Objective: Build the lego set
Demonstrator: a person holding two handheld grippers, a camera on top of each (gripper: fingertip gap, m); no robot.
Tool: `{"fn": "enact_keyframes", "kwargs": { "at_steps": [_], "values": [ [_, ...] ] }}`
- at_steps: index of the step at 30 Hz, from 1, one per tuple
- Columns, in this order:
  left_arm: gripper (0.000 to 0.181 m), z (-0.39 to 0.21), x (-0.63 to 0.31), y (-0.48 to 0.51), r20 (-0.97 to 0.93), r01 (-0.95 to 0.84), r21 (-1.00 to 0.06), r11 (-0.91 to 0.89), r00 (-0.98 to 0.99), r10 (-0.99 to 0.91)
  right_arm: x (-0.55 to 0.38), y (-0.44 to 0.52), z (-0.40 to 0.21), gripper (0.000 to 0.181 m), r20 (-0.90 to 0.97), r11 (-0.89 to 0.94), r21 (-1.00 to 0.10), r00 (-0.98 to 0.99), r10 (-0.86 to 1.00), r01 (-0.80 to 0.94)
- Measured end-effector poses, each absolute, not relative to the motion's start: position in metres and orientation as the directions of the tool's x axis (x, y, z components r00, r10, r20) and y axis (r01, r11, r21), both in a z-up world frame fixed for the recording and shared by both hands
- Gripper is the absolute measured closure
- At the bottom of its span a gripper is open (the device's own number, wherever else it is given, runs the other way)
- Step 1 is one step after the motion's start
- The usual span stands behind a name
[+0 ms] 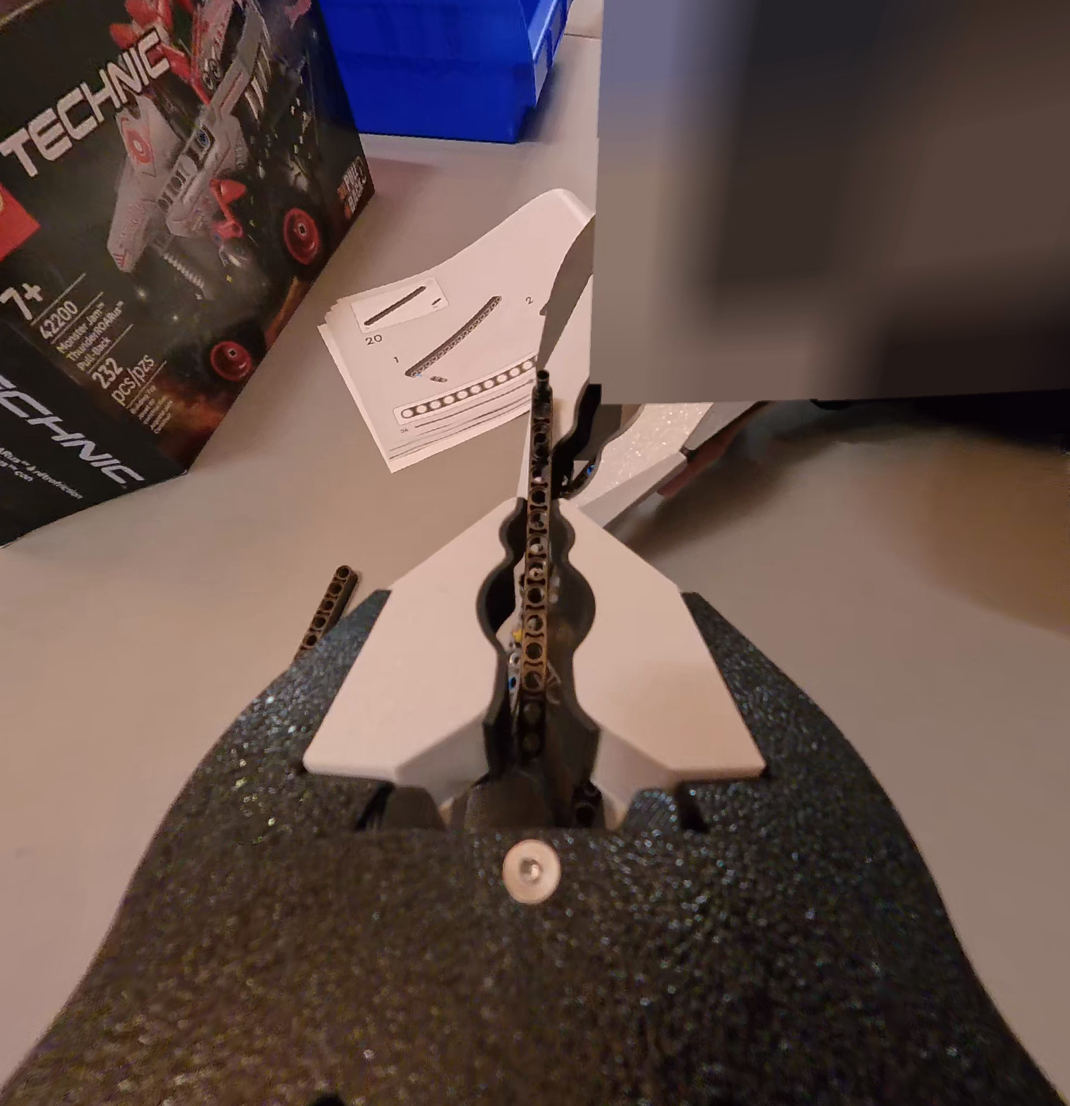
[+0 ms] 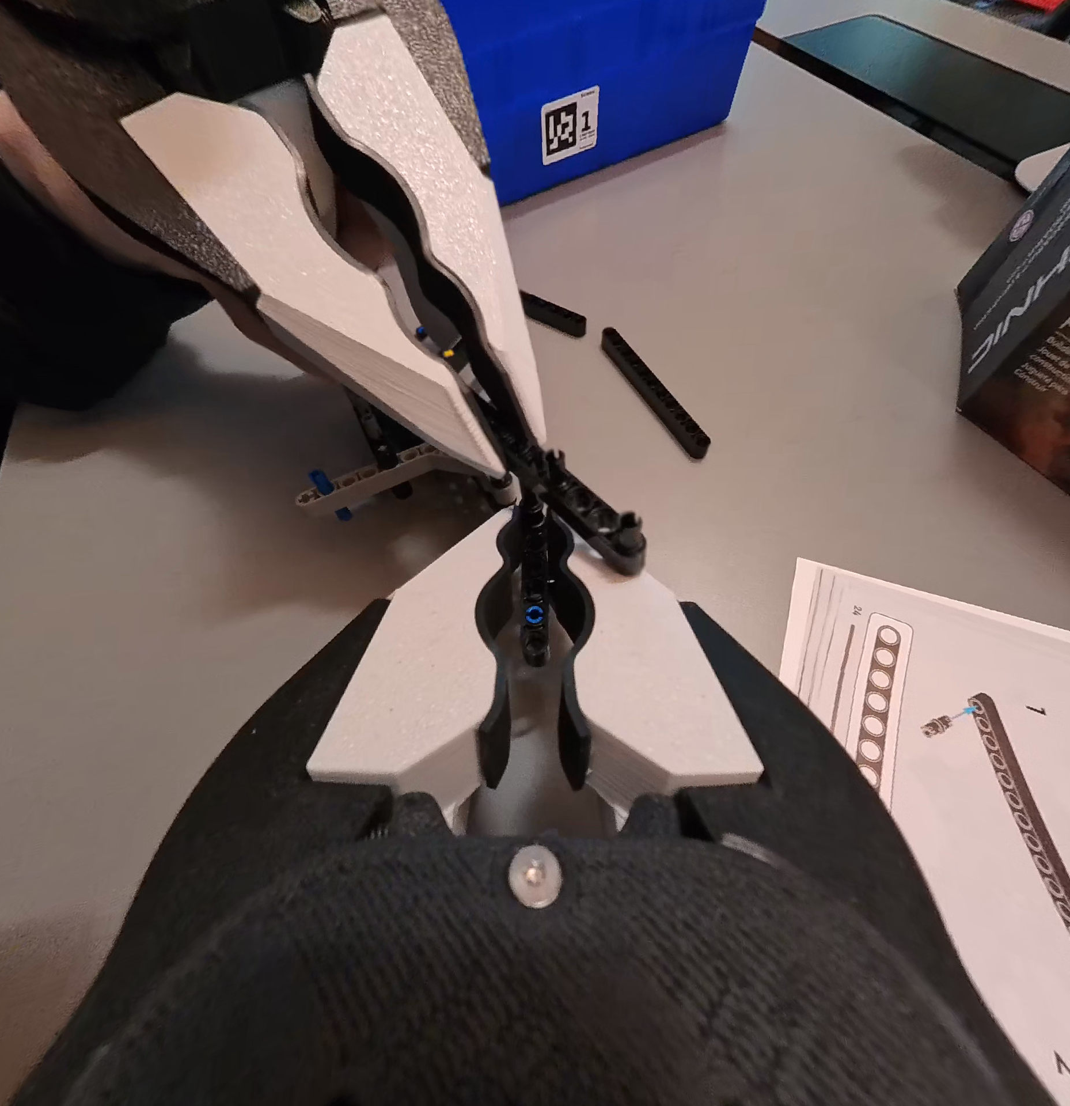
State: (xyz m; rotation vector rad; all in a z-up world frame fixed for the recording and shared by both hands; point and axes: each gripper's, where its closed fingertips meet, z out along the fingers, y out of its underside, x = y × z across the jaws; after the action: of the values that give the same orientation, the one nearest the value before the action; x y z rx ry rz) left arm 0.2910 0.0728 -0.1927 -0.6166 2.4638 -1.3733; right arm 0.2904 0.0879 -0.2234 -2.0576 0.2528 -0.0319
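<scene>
Left wrist view first: the left gripper (image 1: 535,509) is clamping its white wedge-shaped fingers (image 1: 425,652) on a long black perforated lego beam (image 1: 538,574), which is running lengthwise through the slot and poking out past the tips. A small black connector pin (image 1: 543,383) is sitting in the beam's far end. Holding the beam edge-on like this seems meant to leave that end free for the other tool. Beyond it, the open white instruction booklet (image 1: 437,359) is lying on the grey table (image 1: 161,598), with the dark printed lego box (image 1: 132,239) standing to the left and a blue plastic bin (image 1: 443,66) behind. A loose short black beam (image 1: 329,604) is lying just beside the gripper.

Right wrist view next: the right gripper (image 2: 535,520) is pinching a shorter black holed piece (image 2: 534,604), carrying a blue-ringed pin, between its tips, and is meeting the left one tip to tip, probably to join the two parts. The long beam's pinned end is sticking out to the right of that meeting point. Behind them a partly built grey-and-black frame (image 2: 365,473) with blue pins is resting on the table, and two spare black beams (image 2: 652,395) are lying well apart from it.
</scene>
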Motion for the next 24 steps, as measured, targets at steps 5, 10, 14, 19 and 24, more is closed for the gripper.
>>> {"fn": "enact_keyframes", "kwargs": {
  "at_steps": [5, 10, 14, 19, 24],
  "values": [
    [0.176, -0.196, 0.2906, 0.0725, 0.012, -0.26, -0.848, 0.461, -0.88, -0.475, 0.2899, 0.0881, -0.2256, 0.177, -0.062, -0.476, -0.867, 0.979, -0.196, -0.15],
    [0.176, -0.1996, 0.2898, 0.0733, 0.053, -0.298, -0.838, 0.458, -0.879, -0.474, 0.2892, 0.0889, -0.2296, 0.177, -0.016, -0.506, -0.855, 0.98, -0.2, -0.118],
    [0.176, -0.2012, 0.2888, 0.0745, 0.028, -0.292, -0.811, 0.508, -0.885, -0.464, 0.289, 0.0892, -0.2312, 0.177, 0.005, -0.518, -0.849, 0.98, -0.201, -0.102],
    [0.176, -0.2025, 0.2893, 0.0751, -0.015, -0.281, -0.748, 0.601, -0.899, -0.439, 0.2924, 0.0889, -0.2326, 0.177, 0.012, -0.523, -0.845, 0.975, -0.224, -0.11],
    [0.177, -0.2025, 0.2915, 0.0732, 0.06, -0.332, -0.712, 0.619, -0.907, -0.417, 0.2933, 0.089, -0.2336, 0.177, -0.02, -0.523, -0.841, 0.974, -0.225, -0.138]
  ]
}}
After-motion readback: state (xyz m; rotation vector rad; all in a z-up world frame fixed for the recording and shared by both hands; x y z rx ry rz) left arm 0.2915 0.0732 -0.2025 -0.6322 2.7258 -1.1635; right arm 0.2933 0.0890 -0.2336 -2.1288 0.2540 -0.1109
